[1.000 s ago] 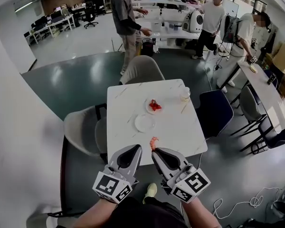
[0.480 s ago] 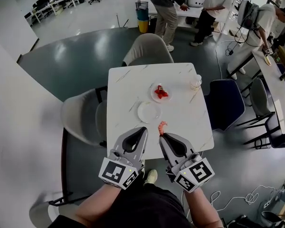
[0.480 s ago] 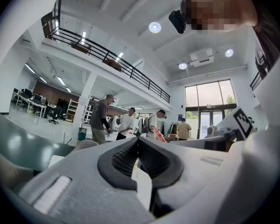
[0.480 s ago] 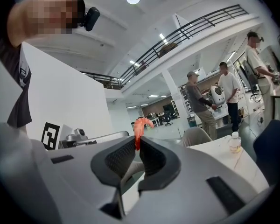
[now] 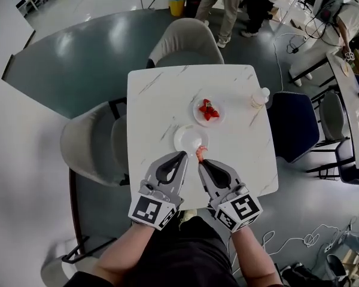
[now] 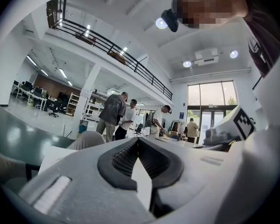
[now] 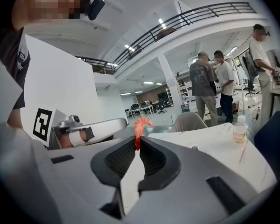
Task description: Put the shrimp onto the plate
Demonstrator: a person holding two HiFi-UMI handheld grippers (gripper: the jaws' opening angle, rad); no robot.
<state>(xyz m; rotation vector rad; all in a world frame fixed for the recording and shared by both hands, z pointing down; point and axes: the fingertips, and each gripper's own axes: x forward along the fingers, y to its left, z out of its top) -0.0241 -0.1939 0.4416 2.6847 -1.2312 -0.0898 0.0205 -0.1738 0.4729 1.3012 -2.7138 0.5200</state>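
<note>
While the right gripper (image 7: 138, 143) is clenched on one end of the shrimp (image 7: 141, 125), the curled orange body pokes past the jaw tips at the lower right rim of the empty white plate (image 5: 184, 137), mid-frame in the head view. Just left of it, the left gripper (image 6: 138, 141) is clenched on nothing above the marble table (image 5: 155, 94). A second plate (image 5: 219, 119) holding red pieces sits further up and right.

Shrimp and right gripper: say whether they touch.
Touching. The right gripper view shows the shrimp pinched between the tips of the right gripper.
</note>
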